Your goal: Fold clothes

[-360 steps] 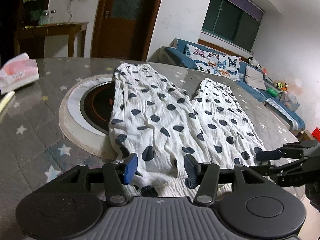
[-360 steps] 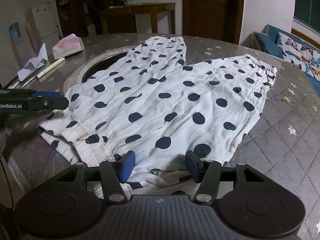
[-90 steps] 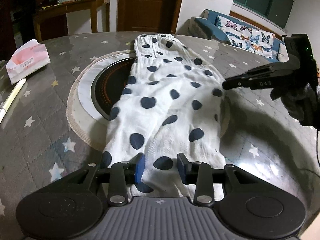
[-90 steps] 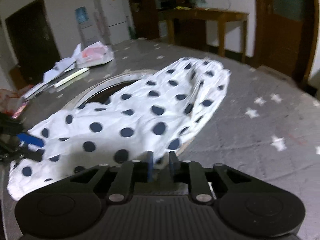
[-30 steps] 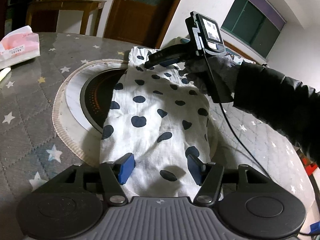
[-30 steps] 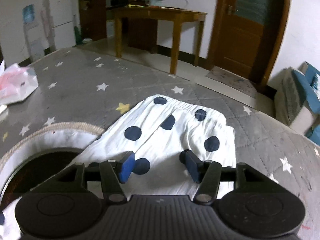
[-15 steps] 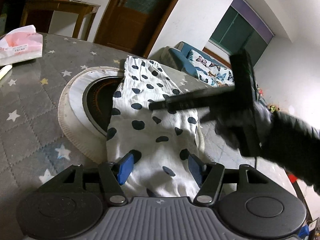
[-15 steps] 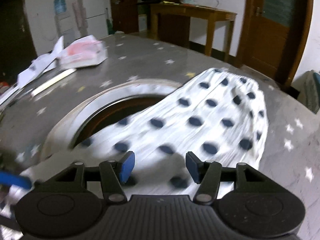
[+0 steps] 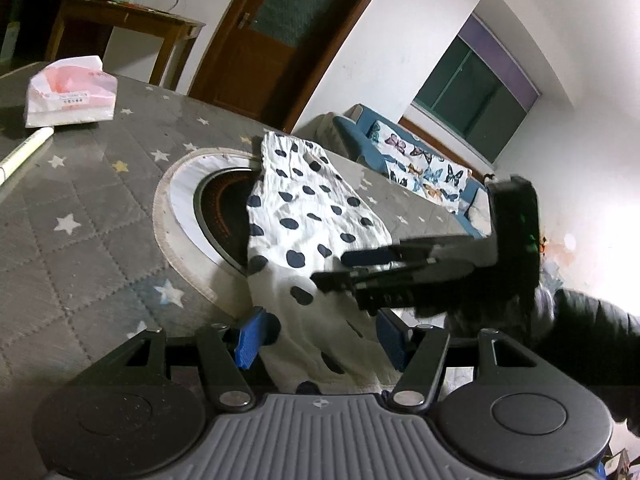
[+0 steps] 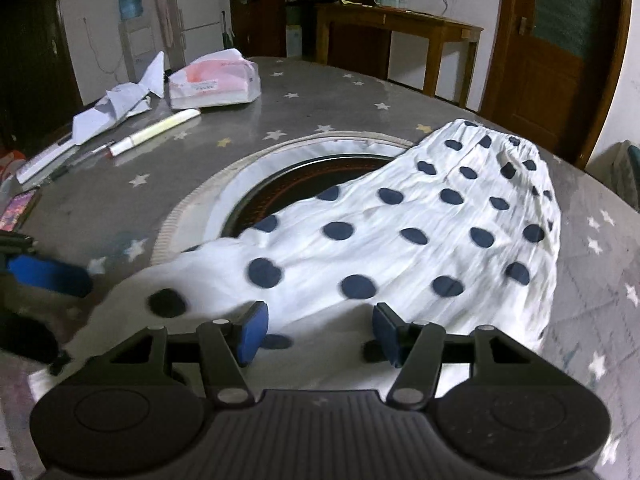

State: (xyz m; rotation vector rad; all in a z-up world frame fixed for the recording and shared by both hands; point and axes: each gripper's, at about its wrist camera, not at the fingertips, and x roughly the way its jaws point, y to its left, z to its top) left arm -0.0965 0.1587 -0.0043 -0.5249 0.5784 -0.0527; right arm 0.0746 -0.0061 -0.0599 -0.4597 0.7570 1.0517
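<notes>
Trousers (image 10: 420,236), white with dark dots, lie folded lengthwise on the bench (image 10: 320,92) across its round inset, left gripper (image 9: 320,338) open over the near end, right gripper (image 10: 318,332) open above the cloth

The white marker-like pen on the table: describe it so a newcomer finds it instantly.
On the grey star-print table, look left of the round burner. The pen lies just in front of the pink tissue pack: a long, slim pale stick, unlike the crumpled paper beside it.
</notes>
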